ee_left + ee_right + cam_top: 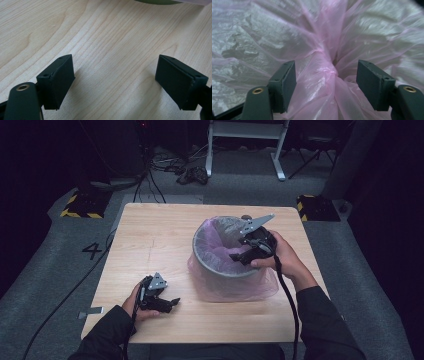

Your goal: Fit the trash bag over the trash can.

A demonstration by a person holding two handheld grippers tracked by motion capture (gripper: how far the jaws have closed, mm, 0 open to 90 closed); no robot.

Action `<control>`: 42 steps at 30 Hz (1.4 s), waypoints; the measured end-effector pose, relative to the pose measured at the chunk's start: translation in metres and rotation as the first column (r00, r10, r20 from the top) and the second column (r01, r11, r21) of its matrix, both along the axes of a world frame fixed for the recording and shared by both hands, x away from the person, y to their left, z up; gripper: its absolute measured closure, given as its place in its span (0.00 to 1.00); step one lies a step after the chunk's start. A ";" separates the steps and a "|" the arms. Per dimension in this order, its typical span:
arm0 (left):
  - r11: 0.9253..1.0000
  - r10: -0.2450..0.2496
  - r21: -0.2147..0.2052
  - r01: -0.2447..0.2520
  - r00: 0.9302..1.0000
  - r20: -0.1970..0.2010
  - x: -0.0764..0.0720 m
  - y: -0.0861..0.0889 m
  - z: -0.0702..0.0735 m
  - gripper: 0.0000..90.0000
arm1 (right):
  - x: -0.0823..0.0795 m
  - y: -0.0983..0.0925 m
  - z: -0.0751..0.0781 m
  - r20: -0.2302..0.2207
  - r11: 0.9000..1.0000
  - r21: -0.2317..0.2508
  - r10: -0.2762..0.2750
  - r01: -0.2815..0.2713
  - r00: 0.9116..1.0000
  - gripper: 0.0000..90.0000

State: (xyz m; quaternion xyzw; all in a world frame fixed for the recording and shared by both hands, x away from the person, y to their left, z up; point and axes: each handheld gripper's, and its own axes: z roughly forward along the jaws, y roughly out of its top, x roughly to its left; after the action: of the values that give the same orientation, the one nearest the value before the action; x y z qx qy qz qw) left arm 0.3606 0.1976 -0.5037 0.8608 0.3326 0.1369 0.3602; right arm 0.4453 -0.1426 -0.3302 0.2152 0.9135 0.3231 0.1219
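My left gripper [172, 302] rests on the table [150, 235] left of the bin [220, 267], jaws wide, empty; pink liner bag [324, 75] sits inside the bin; my right gripper [325, 83] straddles its gathered twist, not yet pinching; film looks light, soft, slippery, tearable; grip the twist.

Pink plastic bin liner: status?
Left gripper open, idle over wooden table. Right gripper open inside grey round bin, straddling gathered pink plastic liner. Nothing in the way.
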 end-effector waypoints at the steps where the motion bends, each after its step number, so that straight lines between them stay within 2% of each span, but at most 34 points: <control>1: 1.000 0.000 0.000 0.000 1.000 0.000 0.000 0.000 0.000 0.17 | 0.001 0.002 -0.002 -0.007 1.000 -0.021 0.006 -0.006 1.000 0.36; 2: 1.000 0.000 0.000 0.000 1.000 0.000 0.000 0.000 0.000 0.17 | 0.002 0.002 -0.002 -0.007 0.999 -0.033 0.011 -0.011 1.000 0.37; 4: 1.000 0.000 0.000 0.000 1.000 0.001 0.000 0.000 0.000 0.17 | 0.004 0.004 -0.002 -0.043 0.999 -0.045 0.021 -0.023 0.999 0.37; 6: 1.000 0.000 0.000 0.000 1.000 0.001 0.000 0.000 0.000 0.17 | 0.005 0.007 -0.002 -0.056 0.996 -0.080 0.026 -0.031 0.998 0.36; 11: 1.000 0.000 0.000 0.000 1.000 0.001 0.000 0.000 0.000 0.17 | 0.008 0.013 -0.004 -0.121 0.987 -0.154 0.024 -0.042 0.992 0.35; 16: 1.000 0.001 -0.001 -0.001 1.000 0.002 0.000 0.000 0.000 0.17 | 0.011 0.015 -0.005 -0.157 0.984 -0.173 0.017 -0.045 0.987 0.34; 21: 1.000 0.001 -0.001 -0.001 1.000 0.002 0.000 0.000 0.000 0.17 | 0.011 0.017 -0.005 -0.155 0.981 -0.189 0.014 -0.044 0.988 0.31; 29: 1.000 0.000 0.000 0.000 1.000 0.000 0.000 0.000 0.000 0.17 | 0.007 0.009 -0.003 -0.111 0.996 -0.087 -0.005 -0.005 0.994 0.30; 36: 1.000 0.000 0.000 0.000 1.000 0.000 0.000 0.000 0.000 0.17 | 0.001 0.003 0.002 -0.037 0.999 -0.050 -0.016 0.014 0.999 0.29; 40: 1.000 0.000 0.000 0.000 1.000 0.000 0.000 0.000 0.000 0.17 | -0.003 -0.003 0.006 -0.001 0.999 -0.002 -0.032 0.032 0.999 0.29; 42: 1.000 0.001 0.001 -0.001 1.000 -0.001 0.000 0.000 0.000 0.17 | -0.004 -0.006 0.008 0.015 0.998 0.022 -0.059 0.058 0.998 0.29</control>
State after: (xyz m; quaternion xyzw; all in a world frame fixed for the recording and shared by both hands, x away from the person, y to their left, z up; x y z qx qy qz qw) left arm 0.3606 0.1975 -0.5036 0.8609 0.3331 0.1370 0.3595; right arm 0.4410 -0.1483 -0.3219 0.2407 0.9023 0.3308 0.1360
